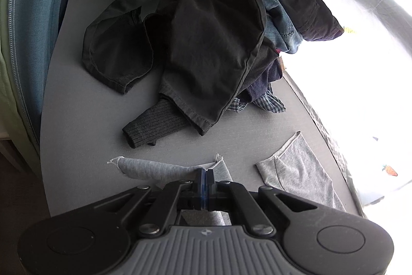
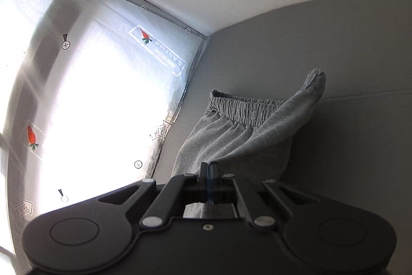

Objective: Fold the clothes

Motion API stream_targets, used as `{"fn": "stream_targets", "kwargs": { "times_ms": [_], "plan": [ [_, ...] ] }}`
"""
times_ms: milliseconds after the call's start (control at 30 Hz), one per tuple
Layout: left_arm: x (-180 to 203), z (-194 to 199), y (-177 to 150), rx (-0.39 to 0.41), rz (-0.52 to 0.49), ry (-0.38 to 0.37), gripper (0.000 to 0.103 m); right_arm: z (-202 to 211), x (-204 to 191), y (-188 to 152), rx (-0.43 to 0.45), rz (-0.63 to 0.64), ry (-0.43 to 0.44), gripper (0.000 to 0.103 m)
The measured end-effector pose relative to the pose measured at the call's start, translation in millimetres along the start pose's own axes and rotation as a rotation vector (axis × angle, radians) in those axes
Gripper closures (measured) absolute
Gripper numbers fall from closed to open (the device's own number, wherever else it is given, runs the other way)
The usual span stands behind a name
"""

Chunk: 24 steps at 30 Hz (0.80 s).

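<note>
Grey sweatpants (image 2: 231, 135) lie on the grey table (image 1: 85, 120), near its edge by the bright plastic sheet (image 2: 103, 99) printed with carrot logos. Fabric is light heather grey knit with a gathered elastic waistband (image 2: 244, 108) (clear in the right wrist view) and pale hems. Left gripper (image 1: 205, 175): jaws closed together, clamping a fold of the grey fabric; from the pinch a rolled-looking strip runs left to a frayed whitish end (image 1: 114, 161). Another part of the same garment lies flat to the right (image 1: 298, 172), hem edge toward the pile. Right gripper (image 2: 209, 169): jaws closed on the sweatpants too, pinching fabric below the waistband; from there one leg (image 2: 303, 99) rises diagonally across the waistband, its tip lifted off the table. Behind, well apart from the sweatpants, a heap of unfolded laundry (image 1: 206, 30) sits on the table: dark trousers on top, denim (image 1: 283, 25), a plaid piece (image 1: 267, 102), and a ribbed dark cuff (image 1: 154, 123) sticking out at the front. No containers are in view in either picture.
</note>
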<state>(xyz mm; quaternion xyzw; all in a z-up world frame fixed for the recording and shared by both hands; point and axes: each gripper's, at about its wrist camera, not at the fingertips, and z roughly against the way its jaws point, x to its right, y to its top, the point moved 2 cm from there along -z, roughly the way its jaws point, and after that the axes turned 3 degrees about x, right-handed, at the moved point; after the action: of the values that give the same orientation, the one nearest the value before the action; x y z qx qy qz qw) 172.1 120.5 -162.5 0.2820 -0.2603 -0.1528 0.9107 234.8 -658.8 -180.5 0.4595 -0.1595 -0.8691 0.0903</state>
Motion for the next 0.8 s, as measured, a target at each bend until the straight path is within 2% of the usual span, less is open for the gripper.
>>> {"fn": "stream_targets", "kwargs": {
  "times_ms": [167,367,433,567,667,800],
  "plan": [
    [39,-20,6,0.007,-0.04,0.011,0.103,-40,-25,5,-0.027,0.038,-0.043,0.103],
    [112,-52,13,0.048,-0.185,0.025,0.103,-102,-61,10,-0.047,0.071,-0.051,0.103],
    [137,-68,19,0.043,-0.16,-0.005,0.103,-111,-74,-1,-0.043,0.108,-0.058,0.103],
    [197,-112,27,0.048,-0.142,-0.057,0.103,-163,-103,1,-0.036,0.166,-0.064,0.103],
    [245,-156,28,0.016,-0.144,-0.098,0.103,-208,-120,3,-0.039,0.198,-0.066,0.103],
    [306,-215,22,0.01,-0.222,-0.11,0.103,-268,-143,0,-0.047,0.253,-0.09,0.103]
  ]
}}
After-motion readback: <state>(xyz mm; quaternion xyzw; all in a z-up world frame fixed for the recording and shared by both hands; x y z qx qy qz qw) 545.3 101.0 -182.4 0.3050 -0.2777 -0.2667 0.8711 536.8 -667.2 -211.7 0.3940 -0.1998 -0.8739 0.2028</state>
